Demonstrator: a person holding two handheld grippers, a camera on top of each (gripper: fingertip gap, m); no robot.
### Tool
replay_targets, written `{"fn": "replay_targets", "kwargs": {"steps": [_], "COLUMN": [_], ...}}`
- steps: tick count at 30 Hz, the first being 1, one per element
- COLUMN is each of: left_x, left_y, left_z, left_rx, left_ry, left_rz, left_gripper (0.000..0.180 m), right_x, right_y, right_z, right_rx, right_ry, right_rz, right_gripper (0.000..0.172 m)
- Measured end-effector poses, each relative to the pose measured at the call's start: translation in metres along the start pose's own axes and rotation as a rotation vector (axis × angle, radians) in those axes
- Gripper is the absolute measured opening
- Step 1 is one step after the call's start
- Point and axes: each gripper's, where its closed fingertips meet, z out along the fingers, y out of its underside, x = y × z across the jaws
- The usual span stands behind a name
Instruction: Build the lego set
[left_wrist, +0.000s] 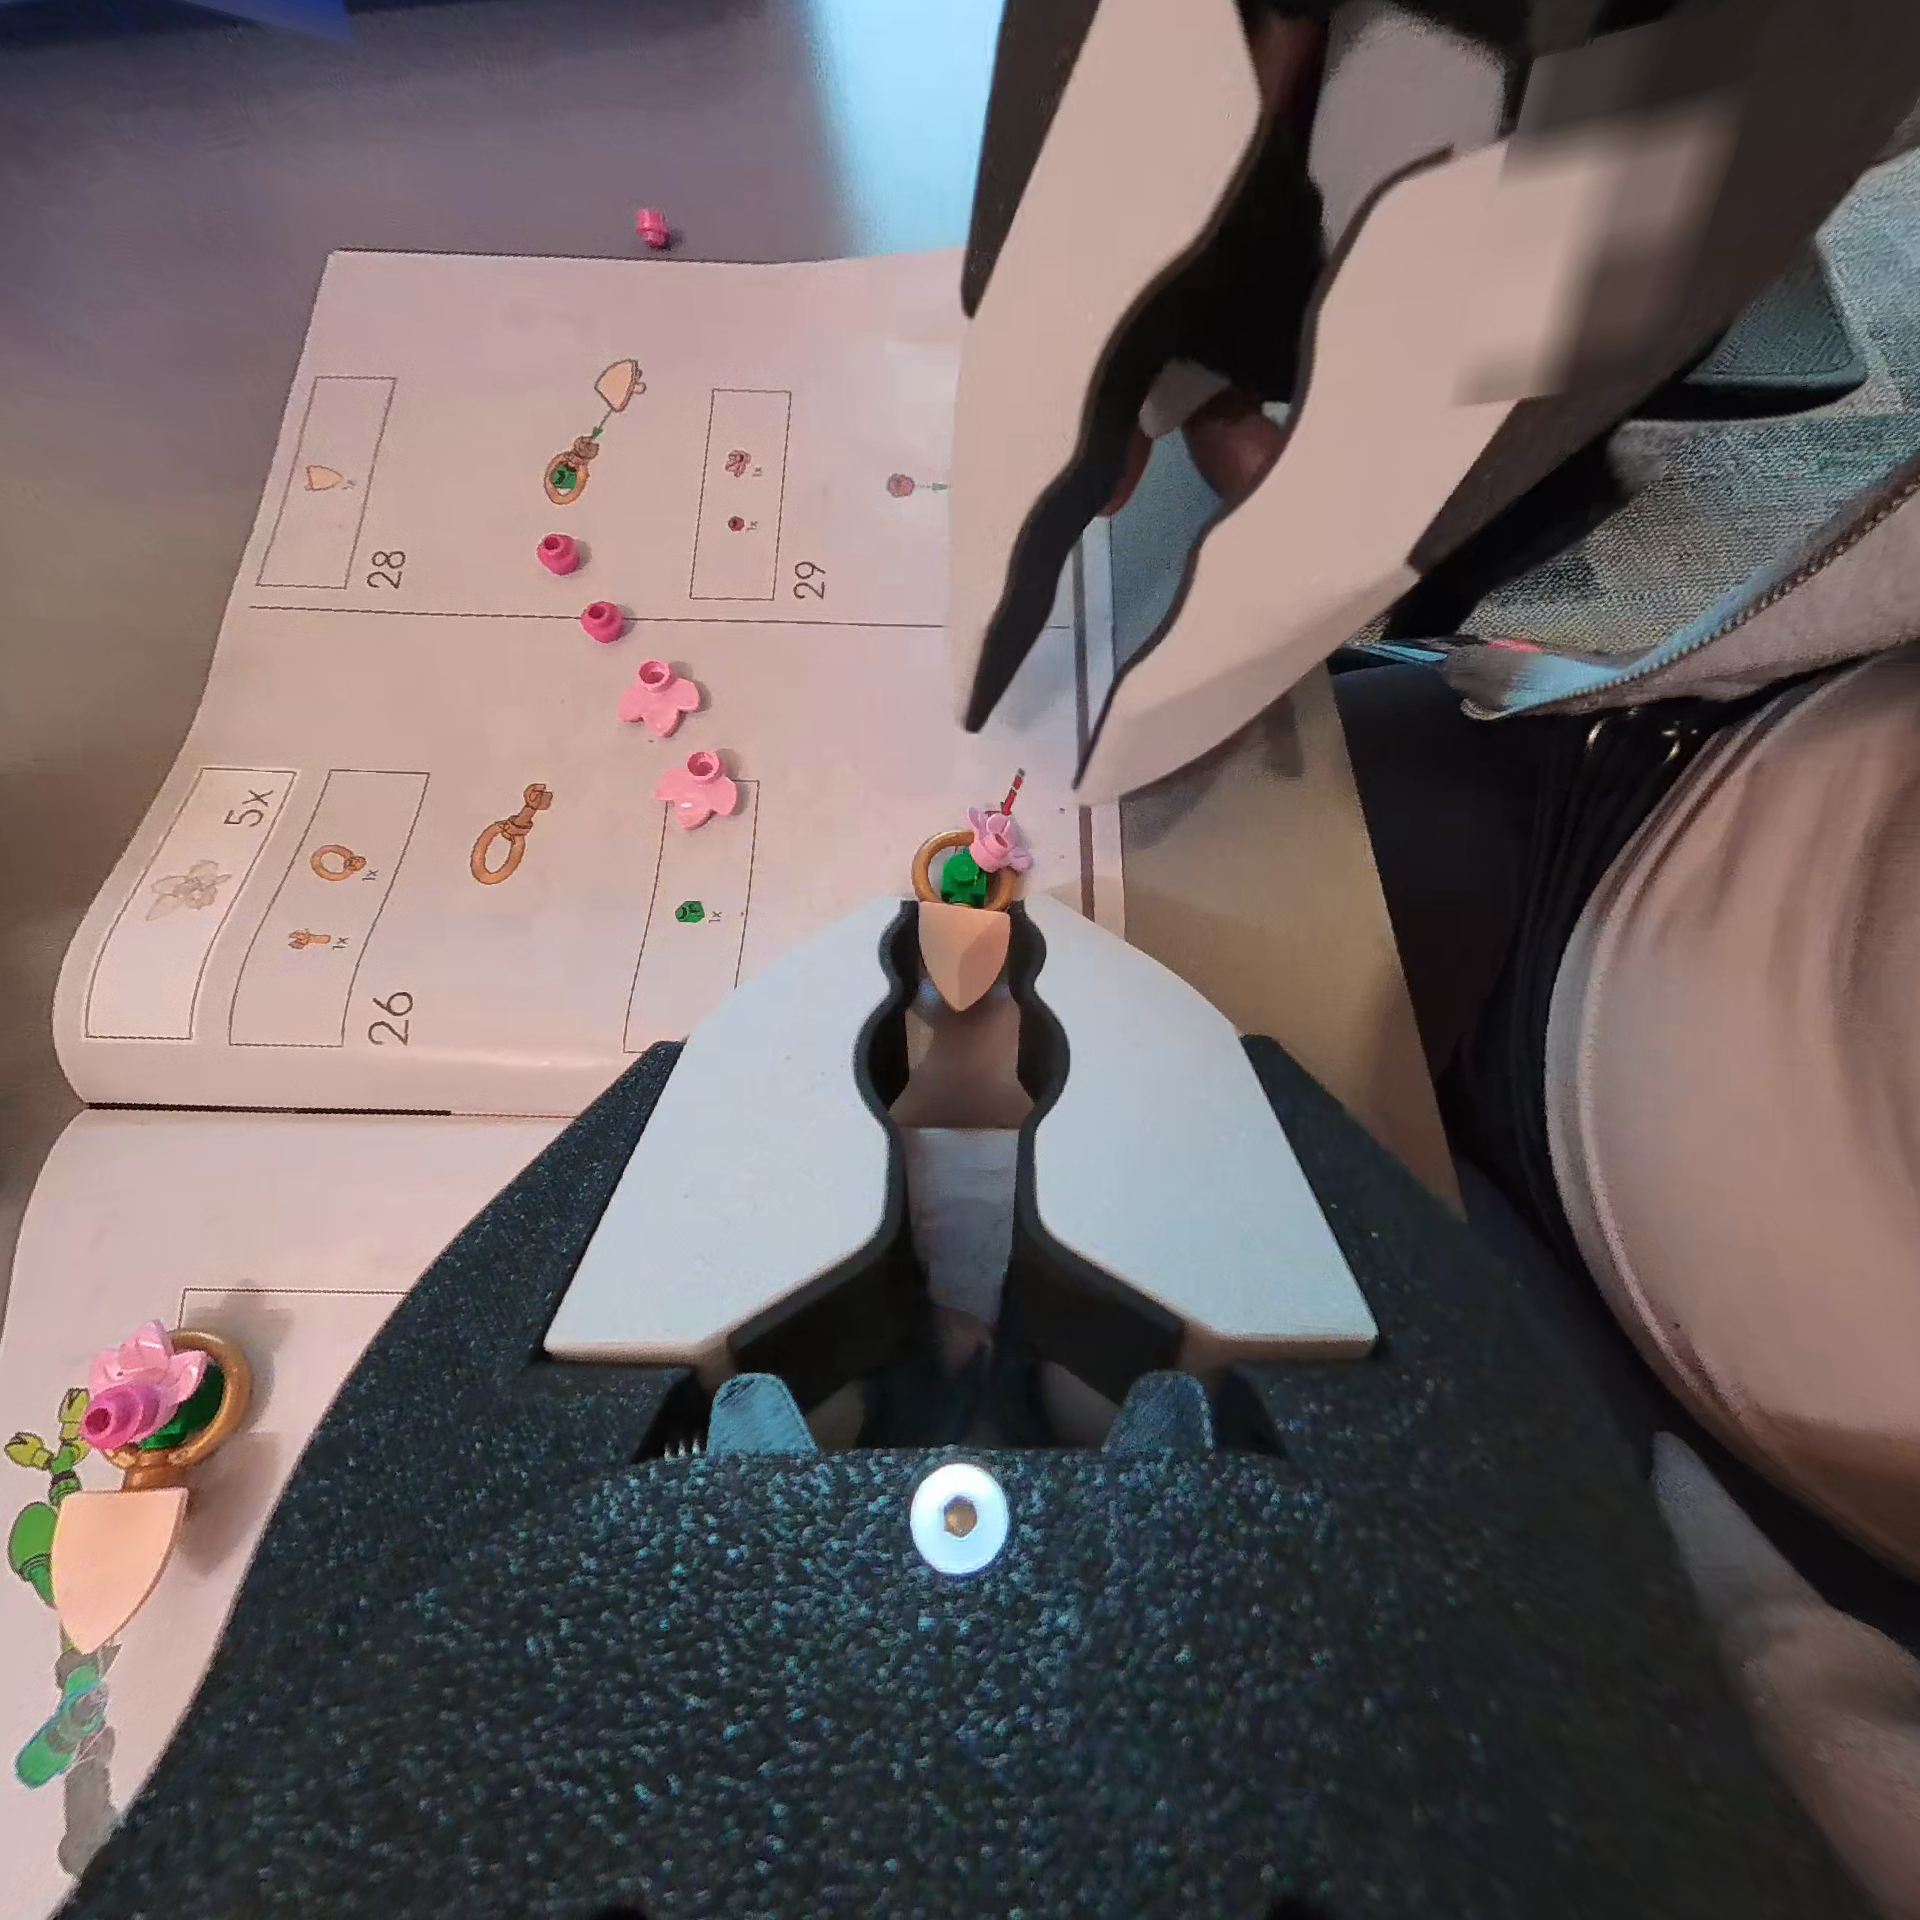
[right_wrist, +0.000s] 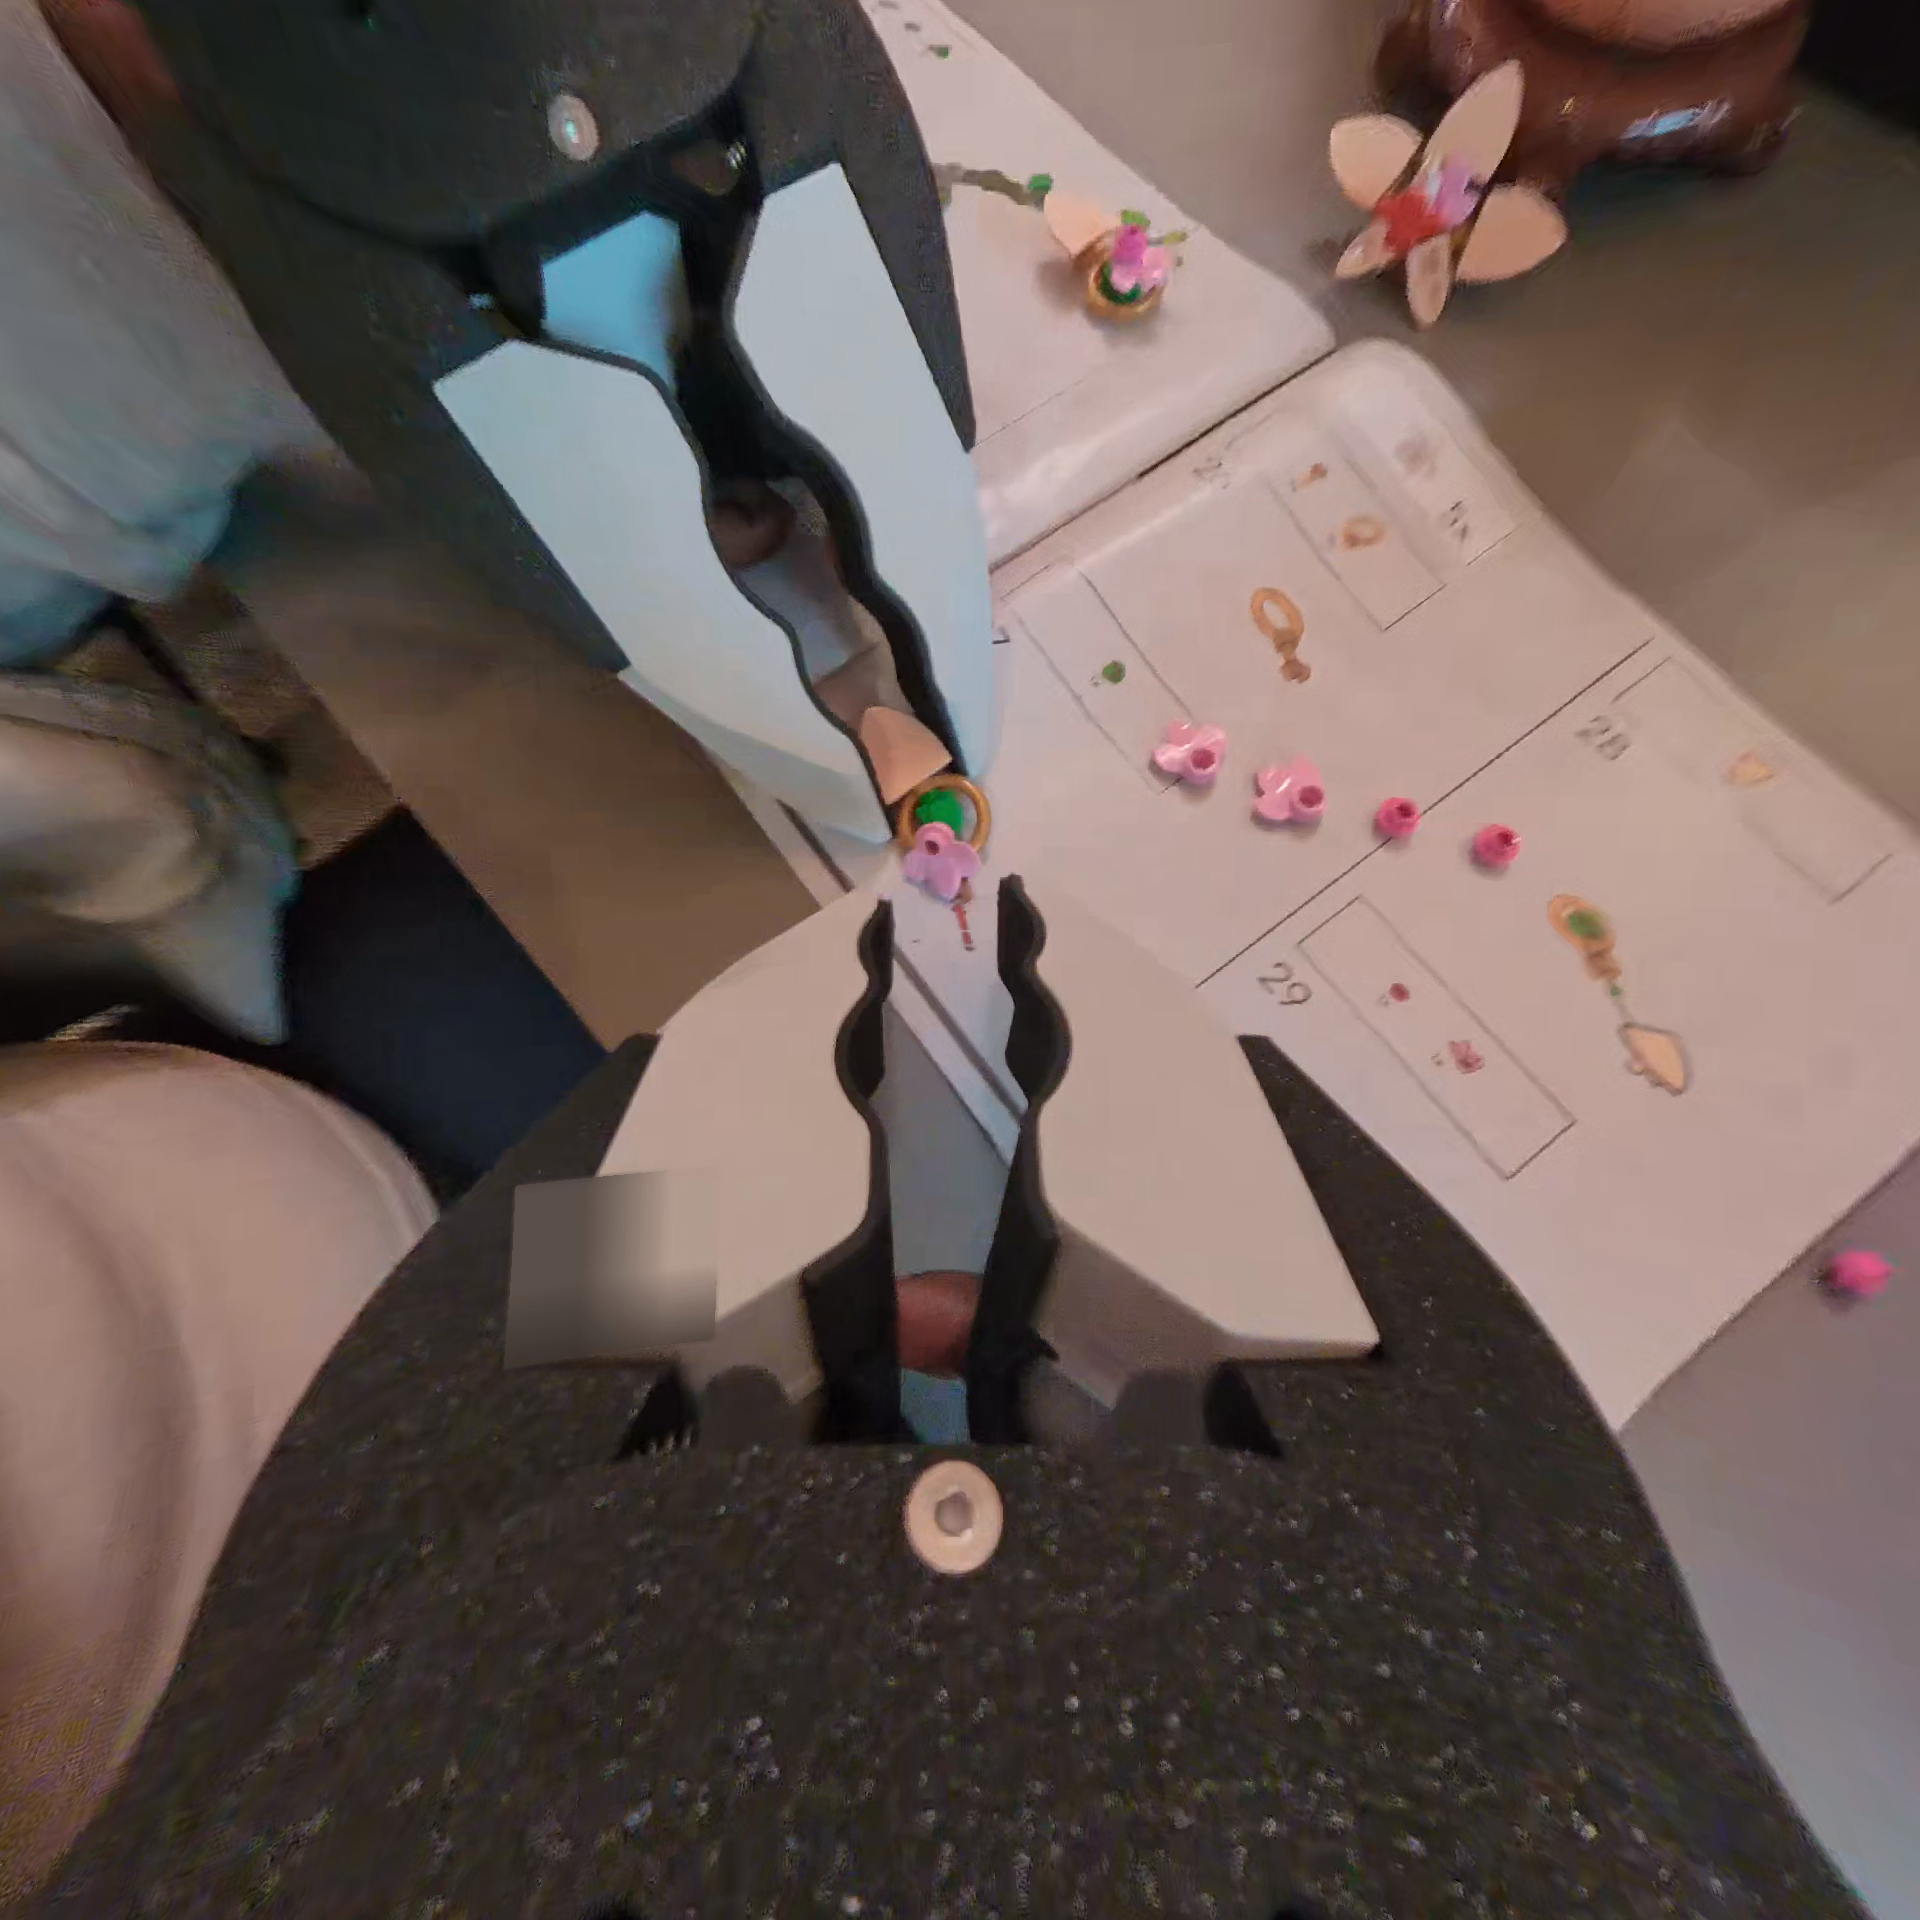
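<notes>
My left gripper (left_wrist: 968, 925) is shut on a tan petal-shaped brick (left_wrist: 966, 961). That brick carries a gold ring (left_wrist: 925, 862), a green stud (left_wrist: 964, 881) and a light pink flower (left_wrist: 1000, 840) at its far end. The same assembly shows in the right wrist view (right_wrist: 900, 764), held just above the open instruction booklet (left_wrist: 468, 675). My right gripper (right_wrist: 948, 902) is open and empty, its tips just short of the pink flower (right_wrist: 940, 860). In the left wrist view it (left_wrist: 1031, 750) hangs above the assembly.
On the booklet lie two loose light pink flowers (left_wrist: 660, 696) (left_wrist: 696, 788) and two dark pink studs (left_wrist: 558, 553) (left_wrist: 603, 620). Another stud (left_wrist: 652, 227) lies on the table. A finished ring-and-petal piece (left_wrist: 145, 1455) lies near left. A large tan flower (right_wrist: 1444, 218) stands far right. Both grippers' tips are close together, under 4 cm apart.
</notes>
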Motion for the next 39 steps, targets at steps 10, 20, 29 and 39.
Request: {"fn": "replay_targets", "kwargs": {"steps": [10,20,29,39], "left_x": [0.0,0.001,0.001,0.001], "left_y": [0.0,0.0,0.0,0.0], "left_z": [0.0,0.0,0.0,0.0], "left_rx": [0.0,0.0,0.0,0.0], "left_ry": [-0.001,0.0,0.002,0.003], "left_rz": [0.003,0.008,0.007,0.006], "left_gripper": [0.016,0.016,0.016,0.016], "right_x": [-0.001,-0.001,0.001,0.002], "right_y": [0.001,-0.002,-0.001,0.0], "right_z": [0.013,0.014,0.014,0.018], "right_rx": [-0.008,0.0,-0.011,-0.073], "right_ry": [0.168,0.117,0.081,-0.095], "right_rz": [-0.125,-0.128,-0.184,-0.274], "right_gripper": [0.011,0.012,0.018,0.016]}}
